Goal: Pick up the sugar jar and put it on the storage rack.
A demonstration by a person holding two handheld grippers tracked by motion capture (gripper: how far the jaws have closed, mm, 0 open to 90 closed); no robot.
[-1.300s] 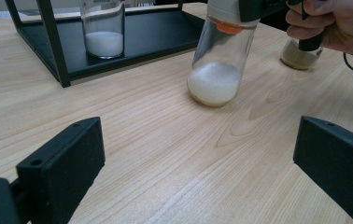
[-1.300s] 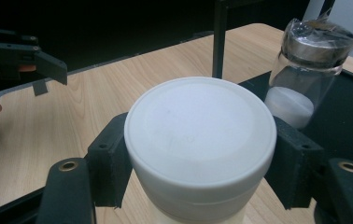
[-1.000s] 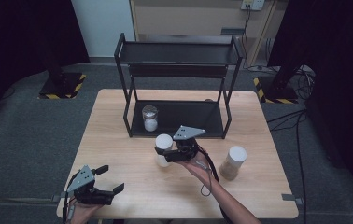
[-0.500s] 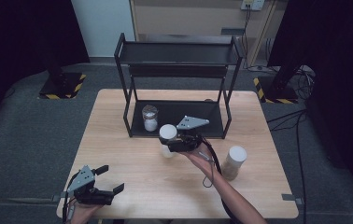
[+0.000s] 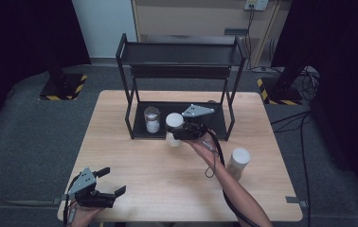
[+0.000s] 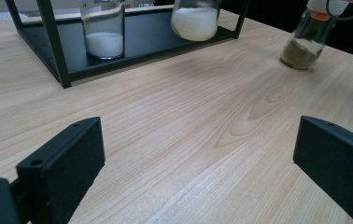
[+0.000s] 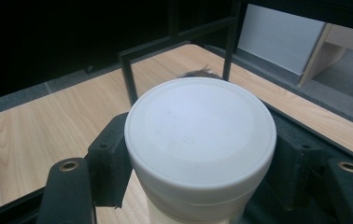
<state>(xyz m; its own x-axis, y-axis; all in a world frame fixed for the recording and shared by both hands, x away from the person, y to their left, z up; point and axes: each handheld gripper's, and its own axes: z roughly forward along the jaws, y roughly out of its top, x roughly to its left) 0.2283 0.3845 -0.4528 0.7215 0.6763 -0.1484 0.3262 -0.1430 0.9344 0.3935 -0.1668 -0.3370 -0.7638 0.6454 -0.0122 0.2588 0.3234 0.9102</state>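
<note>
At the rack's point(image 5: 179, 92) front, the right gripper point(image 5: 179, 132) clamps the white-lidded jar point(image 5: 174, 126); left gripper point(image 5: 113, 182) gapes empty.

The right tongs point(image 5: 176, 132) are clamped shut, forearm stretched forward and inward from the lower right. The left tongs point(image 5: 112, 182) sit low at the near left, jaws wide apart.

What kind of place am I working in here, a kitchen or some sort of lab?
It looks like a recording lab or studio rather than a kitchen: black curtains surround a lone wooden table, stand bases marked with hazard tape sit on grey carpet, and cables trail across the floor.
</note>
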